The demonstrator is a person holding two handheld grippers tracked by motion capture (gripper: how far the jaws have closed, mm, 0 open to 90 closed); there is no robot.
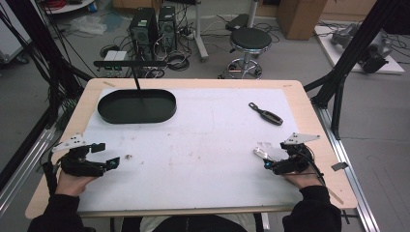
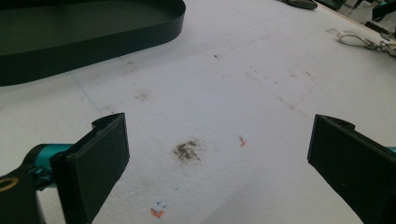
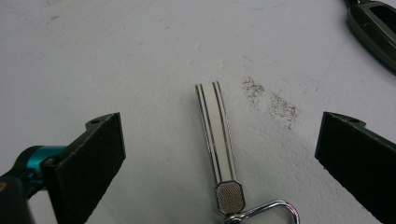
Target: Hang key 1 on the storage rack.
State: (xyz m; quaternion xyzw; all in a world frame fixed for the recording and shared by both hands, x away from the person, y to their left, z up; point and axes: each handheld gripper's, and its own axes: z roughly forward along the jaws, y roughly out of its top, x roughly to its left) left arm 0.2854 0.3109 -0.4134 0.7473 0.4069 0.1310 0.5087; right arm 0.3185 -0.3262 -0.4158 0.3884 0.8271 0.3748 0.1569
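I see grey floor beyond desk, wood-edged, white sheet on top. Far left: two black computer towers, cable tangle around them. Far centre: round black stool on chrome base. Far right: cardboard box. Black frame struts flank both sides. Light even, soft.

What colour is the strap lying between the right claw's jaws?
The strap is white with thin dark stripes along its length, seen best in the right gripper view.
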